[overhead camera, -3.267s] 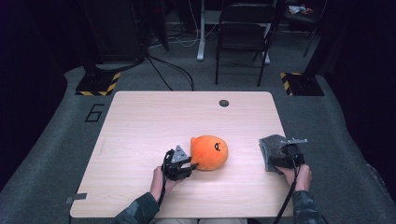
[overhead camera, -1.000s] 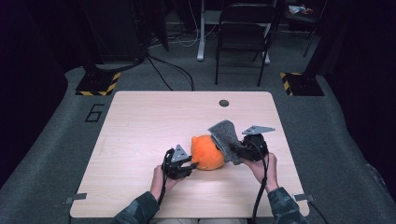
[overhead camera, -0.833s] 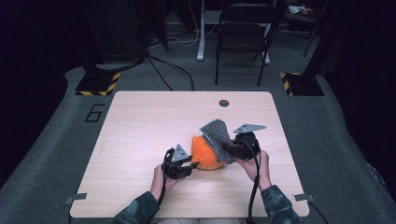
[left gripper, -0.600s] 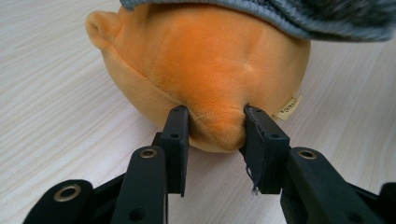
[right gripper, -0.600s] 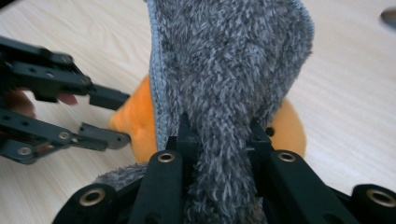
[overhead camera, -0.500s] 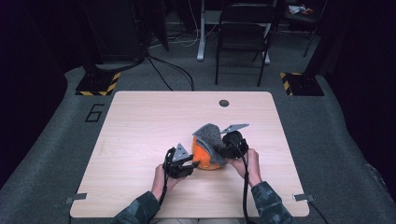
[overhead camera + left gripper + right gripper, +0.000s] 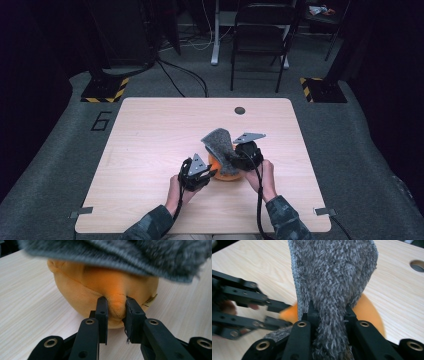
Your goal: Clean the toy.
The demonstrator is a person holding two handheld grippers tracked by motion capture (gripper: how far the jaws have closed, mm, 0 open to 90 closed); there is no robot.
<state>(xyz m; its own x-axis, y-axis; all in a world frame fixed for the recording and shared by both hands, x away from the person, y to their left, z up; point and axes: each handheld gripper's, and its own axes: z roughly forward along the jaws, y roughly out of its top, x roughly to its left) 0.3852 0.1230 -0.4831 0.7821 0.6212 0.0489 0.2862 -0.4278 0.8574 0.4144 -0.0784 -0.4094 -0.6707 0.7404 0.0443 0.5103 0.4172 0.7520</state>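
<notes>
Both things are soft and light: the left gripper, jaws just closing, pinches a fold of the orange plush toy (table's 5 o'clock), while the right gripper clamps the limp grey fuzzy cloth over it.

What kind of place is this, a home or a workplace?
Probably a lab or studio, not a home: a bare wooden table stands on grey carpet, with a folding chair, loose cables and hazard-striped stand bases behind it, between dark surroundings.
</notes>
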